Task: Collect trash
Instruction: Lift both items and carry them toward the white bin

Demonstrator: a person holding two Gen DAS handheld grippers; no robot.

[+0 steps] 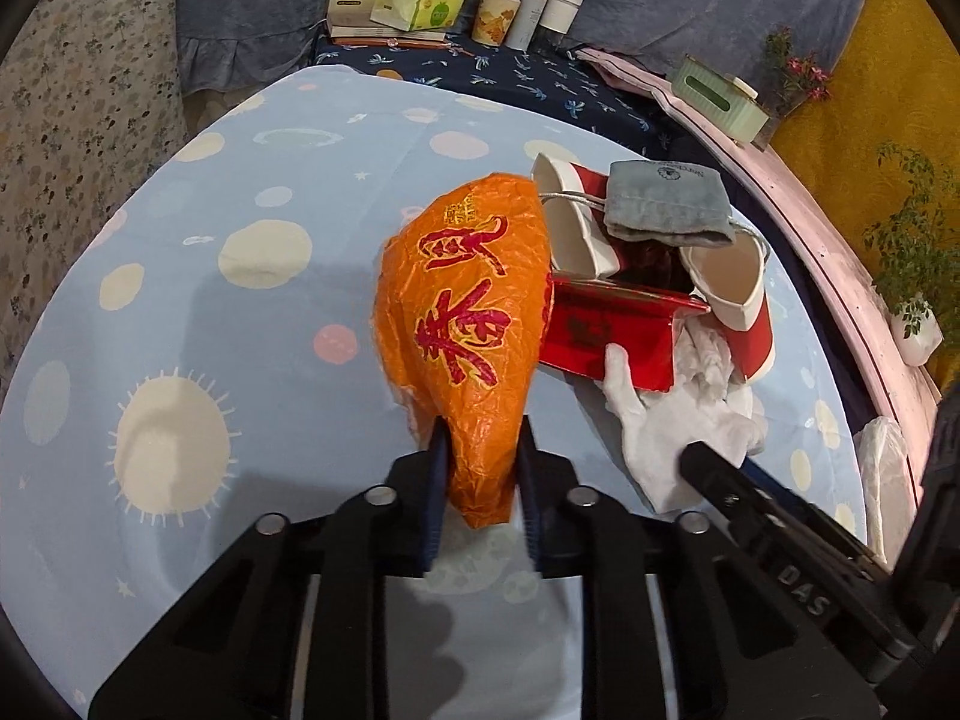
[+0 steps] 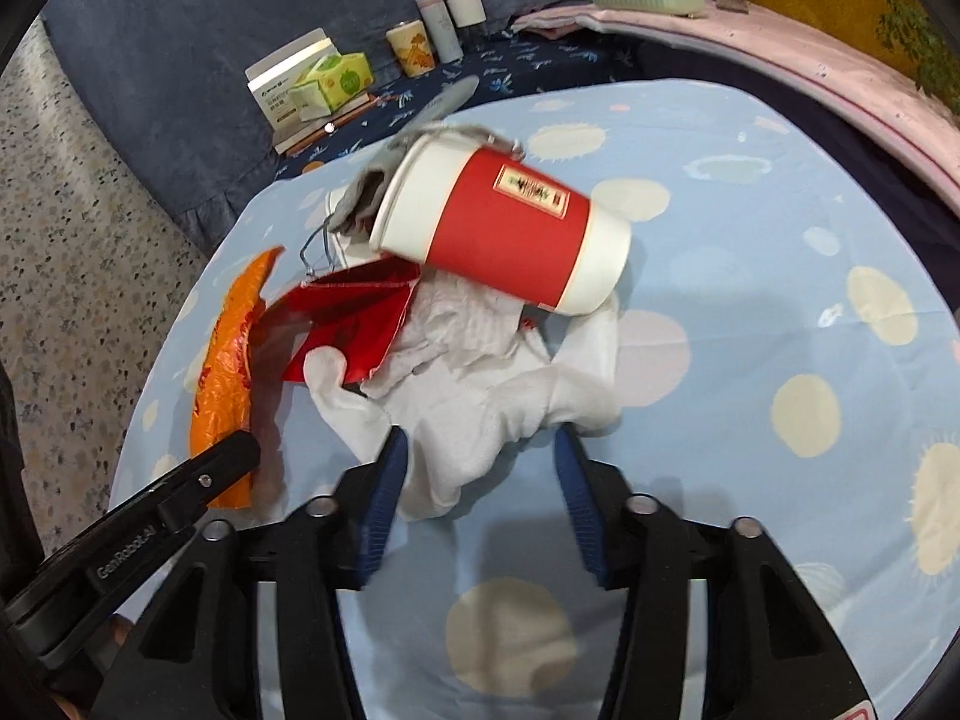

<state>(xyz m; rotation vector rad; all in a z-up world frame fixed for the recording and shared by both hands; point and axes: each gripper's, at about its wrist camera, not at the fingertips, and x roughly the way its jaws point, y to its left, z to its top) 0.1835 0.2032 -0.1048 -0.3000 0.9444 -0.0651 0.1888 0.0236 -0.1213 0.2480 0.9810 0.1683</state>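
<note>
Left gripper: clamped on orange bag, crinkled plastic, red characters. Right gripper: jaws apart around white glove, apparently not pinching. Beyond: red packet, red-and-white paper cup lying tilted, grey pouch.

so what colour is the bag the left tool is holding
Orange with red characters edged in yellow; the orange bag shows best in the left wrist view, clamped in the left tool.

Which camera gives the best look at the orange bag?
The left wrist view. There the orange bag fills the middle, its red lettering facing the camera, clamped between the left gripper jaws. The right wrist view shows the bag only edge-on at the left, partly behind the red packet.
</note>
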